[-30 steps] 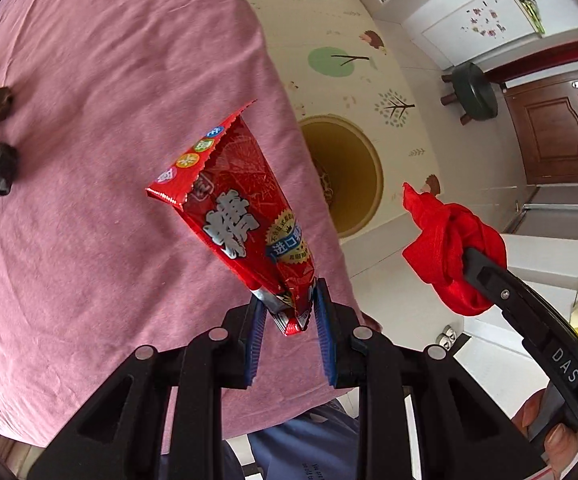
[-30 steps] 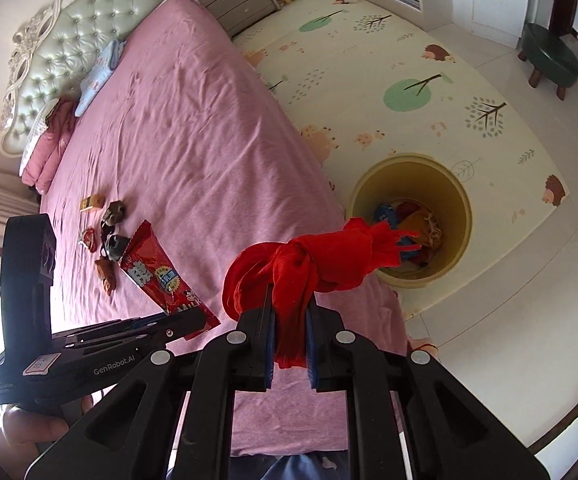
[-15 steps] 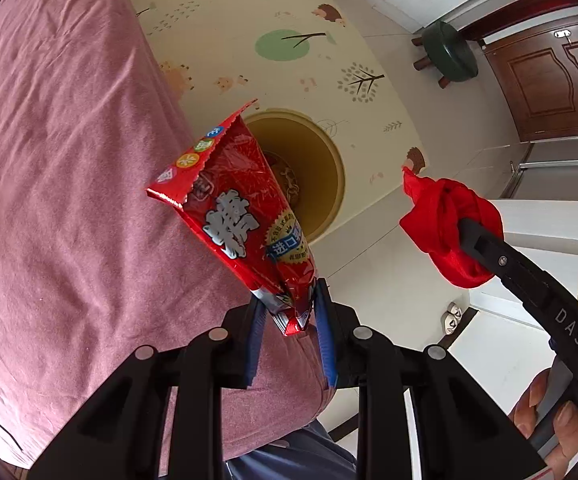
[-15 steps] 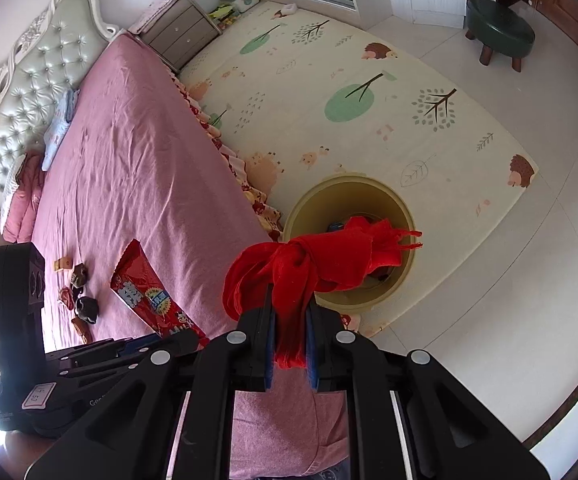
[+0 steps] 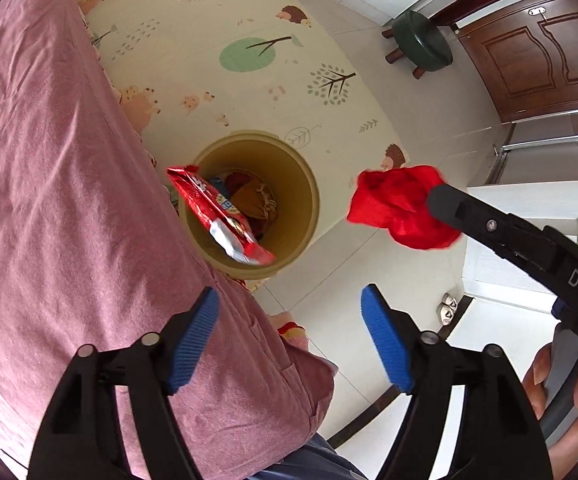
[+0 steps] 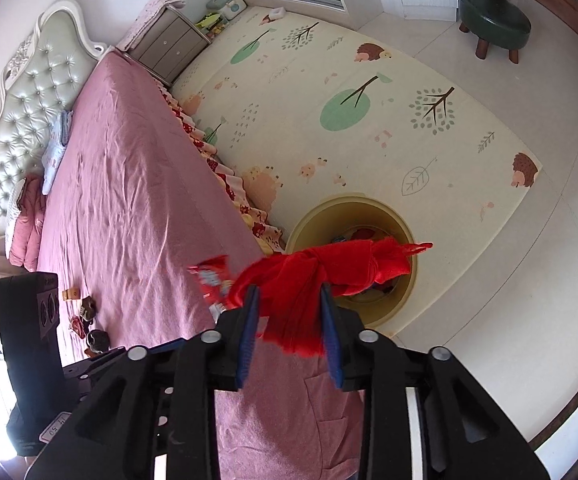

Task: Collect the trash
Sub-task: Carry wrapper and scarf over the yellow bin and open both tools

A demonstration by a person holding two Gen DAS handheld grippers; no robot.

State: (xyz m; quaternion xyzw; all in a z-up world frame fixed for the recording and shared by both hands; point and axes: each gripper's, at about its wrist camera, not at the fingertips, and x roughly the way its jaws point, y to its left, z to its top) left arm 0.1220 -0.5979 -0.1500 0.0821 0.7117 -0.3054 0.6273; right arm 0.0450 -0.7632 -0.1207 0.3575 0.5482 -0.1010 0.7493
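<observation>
- The bed [image 6: 137, 208], under a pink sheet, fills the left of the scene; small bits of trash [image 6: 89, 320] lie on it at the near left.
- The patterned play mat [image 5: 249, 40] lies on the floor to the right of the bed.
- The yellow bin [image 5: 309, 184] stands on the mat just beside the bed's edge, holding trash.
- The red cloth [image 6: 309, 280] sits between the right hand-held gripper [image 6: 289, 332] pads, which are parted around it, above the bin's near rim.
- The red snack wrapper [image 5: 217, 212] hangs free at the bin's mouth.
- The left hand-held gripper [image 5: 289, 340] is spread wide, gripping nothing.
</observation>
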